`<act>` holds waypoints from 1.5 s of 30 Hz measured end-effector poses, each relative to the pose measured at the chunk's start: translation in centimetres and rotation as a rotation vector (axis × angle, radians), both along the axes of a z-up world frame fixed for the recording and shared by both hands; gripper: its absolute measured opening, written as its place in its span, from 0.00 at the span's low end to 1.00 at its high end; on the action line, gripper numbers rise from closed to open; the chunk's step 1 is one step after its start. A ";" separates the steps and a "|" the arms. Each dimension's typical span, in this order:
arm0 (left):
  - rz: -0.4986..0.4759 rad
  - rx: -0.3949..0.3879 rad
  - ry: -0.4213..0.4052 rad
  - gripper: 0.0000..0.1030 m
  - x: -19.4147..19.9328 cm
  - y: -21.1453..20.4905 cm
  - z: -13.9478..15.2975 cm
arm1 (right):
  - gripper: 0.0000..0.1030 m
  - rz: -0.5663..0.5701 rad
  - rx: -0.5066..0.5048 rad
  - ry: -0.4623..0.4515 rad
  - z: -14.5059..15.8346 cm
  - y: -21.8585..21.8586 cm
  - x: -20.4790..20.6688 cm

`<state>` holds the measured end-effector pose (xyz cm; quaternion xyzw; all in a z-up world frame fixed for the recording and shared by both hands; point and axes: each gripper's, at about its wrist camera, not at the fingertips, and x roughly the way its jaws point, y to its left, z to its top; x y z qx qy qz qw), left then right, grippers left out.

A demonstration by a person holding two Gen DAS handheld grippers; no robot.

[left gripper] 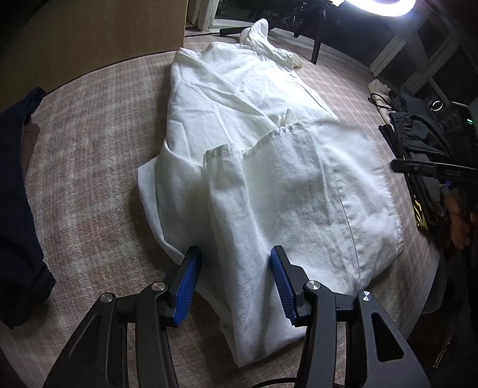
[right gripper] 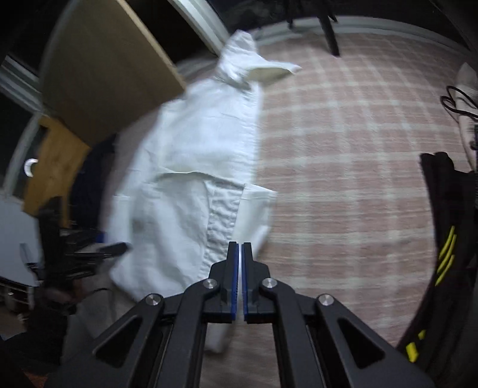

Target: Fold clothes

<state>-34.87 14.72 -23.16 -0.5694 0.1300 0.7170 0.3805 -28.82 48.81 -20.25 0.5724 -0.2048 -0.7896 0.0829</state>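
A white shirt (left gripper: 269, 167) lies lengthwise on the pink plaid cover (left gripper: 89, 134), collar at the far end and a sleeve folded over its front. My left gripper (left gripper: 234, 250) is open just above the near hem, with its blue pads (left gripper: 188, 286) on either side of a fold of cloth and not pinching it. In the blurred right wrist view the same shirt (right gripper: 185, 179) lies to the left. My right gripper (right gripper: 240, 247) is shut over its near right edge, with no cloth visibly caught. From the left wrist view the right gripper (left gripper: 418, 167) sits off the shirt's right side.
A dark garment (left gripper: 18, 194) lies at the left edge. A pile of dark clothes (left gripper: 418, 140) and a black piece with yellow stripes (right gripper: 445, 256) lie at the right. A brown board (left gripper: 89, 35) stands at the far left, with a tripod leg (left gripper: 316, 50) and a ring light (left gripper: 379, 6) behind.
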 end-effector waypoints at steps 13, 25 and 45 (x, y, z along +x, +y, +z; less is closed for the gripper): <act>-0.024 -0.056 0.078 0.45 -2.1 2.9 0.4 | 0.55 0.033 -0.038 0.018 -2.6 -1.9 -1.2; -0.278 -0.116 0.168 0.51 -2.2 8.0 1.1 | 0.28 0.075 -0.092 0.055 -3.3 -2.1 -0.6; -0.452 0.004 0.091 0.07 -2.4 11.9 1.0 | 0.05 0.083 -0.098 0.158 -2.4 -1.9 1.0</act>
